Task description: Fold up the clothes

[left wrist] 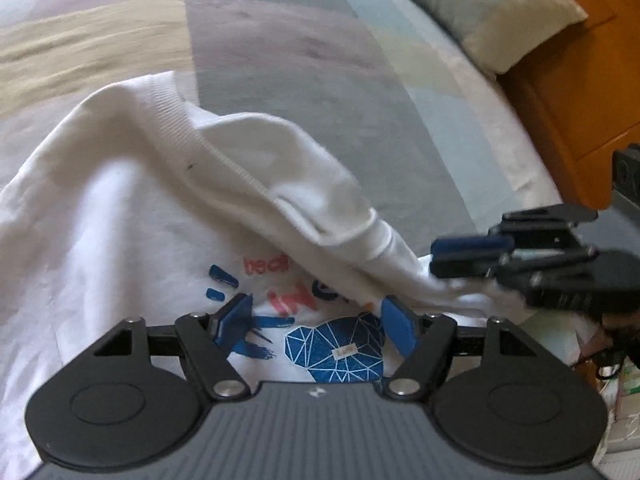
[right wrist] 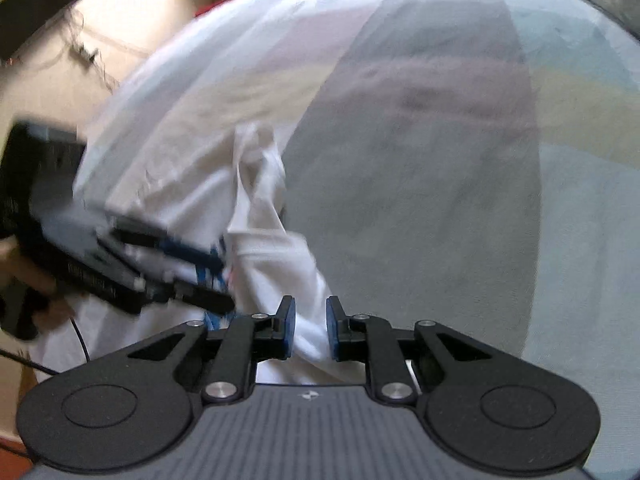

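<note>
white t-shirt (left wrist: 132, 208) w/ blue and red chest print lies rumpled on the bed sheet (left wrist: 280, 40); ribbed collar faces the far side, one edge is drawn up into a taut ridge running toward the right gripper (left wrist: 452, 258). left gripper (left wrist: 316, 322) hovers directly over the print, blue pads spread wide, nothing between them, no fabric touched as far as can be seen. right gripper, in its own view (right wrist: 310, 330), has pads pressed nearly together, pinching a bunched fold of the shirt (right wrist: 272, 240); cloth rises from the pinch into a twisted strip. in the right wrist view the left gripper (right wrist: 208, 276) appears at left, blurred, just beside the lifted fold, w/ part of a hand (right wrist: 24, 264) behind it. both grippers angle downward toward the bed. sheet: broad pastel bands of grey, pink, pale yellow, light blue. pillow (left wrist: 492, 12) at far right corner, against an orange wooden headboard (left wrist: 580, 100). pale floor (right wrist: 132, 12) beyond bed edge, w/ a dark object and cables, too blurred to id.
</note>
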Demonstrator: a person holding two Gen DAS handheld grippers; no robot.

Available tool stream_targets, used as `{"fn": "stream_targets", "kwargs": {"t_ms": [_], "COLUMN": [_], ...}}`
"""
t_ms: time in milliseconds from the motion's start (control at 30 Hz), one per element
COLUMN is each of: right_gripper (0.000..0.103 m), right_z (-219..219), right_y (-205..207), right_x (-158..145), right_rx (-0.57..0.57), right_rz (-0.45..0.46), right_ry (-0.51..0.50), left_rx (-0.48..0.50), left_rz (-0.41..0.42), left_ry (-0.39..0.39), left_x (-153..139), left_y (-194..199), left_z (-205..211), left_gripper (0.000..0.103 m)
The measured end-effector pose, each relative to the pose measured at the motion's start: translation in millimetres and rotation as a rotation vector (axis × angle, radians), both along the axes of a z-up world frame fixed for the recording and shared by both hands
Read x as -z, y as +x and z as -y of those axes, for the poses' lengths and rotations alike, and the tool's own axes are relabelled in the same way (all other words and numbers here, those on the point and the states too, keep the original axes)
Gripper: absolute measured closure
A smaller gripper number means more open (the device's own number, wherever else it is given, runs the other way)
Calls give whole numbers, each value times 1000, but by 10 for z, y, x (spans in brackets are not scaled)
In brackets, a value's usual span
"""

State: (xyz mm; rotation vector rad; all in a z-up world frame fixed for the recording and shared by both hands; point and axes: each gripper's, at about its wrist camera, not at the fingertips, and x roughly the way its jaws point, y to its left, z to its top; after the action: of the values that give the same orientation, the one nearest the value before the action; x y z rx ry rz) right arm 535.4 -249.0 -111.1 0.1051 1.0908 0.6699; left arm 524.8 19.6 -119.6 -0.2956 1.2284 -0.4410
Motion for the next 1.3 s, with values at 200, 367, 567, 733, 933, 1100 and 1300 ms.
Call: {"fn": "stream_targets", "kwargs": {"t_ms": [200, 367, 567, 733, 933, 1100, 1300], "right_gripper": [79, 79, 78, 78, 77, 76, 73], "right_z": [-44, -183, -537, -524, -364, -224, -416], "right_y": [392, 221, -161, -191, -220, -66, 188], "right_x": [128, 192, 281, 294, 207, 112, 282], "right_rx": [22, -61, -119, -66, -78, -86, -245], "right_rz": [40, -28, -62, -41, -33, -22, -78], "right_ry": [-100, -61, -20, 0, -24, -8, 55], "left_rx": [-15, -63, -57, 21, -70, -42, -98], "left_rz": [26, 61, 131, 36, -89, -60, -28], "left_ry": [17, 32, -102, -202, -160, -129, -123], "left_x": [-48, -286, -616, -403, 24, 35, -69], "left_y": [-61, -88, 109, 139, -64, -117, -204], "left_z": [-24, -193, -185, 56, -146, -200, -333], "left_gripper": [31, 31, 31, 31, 31, 31, 31]}}
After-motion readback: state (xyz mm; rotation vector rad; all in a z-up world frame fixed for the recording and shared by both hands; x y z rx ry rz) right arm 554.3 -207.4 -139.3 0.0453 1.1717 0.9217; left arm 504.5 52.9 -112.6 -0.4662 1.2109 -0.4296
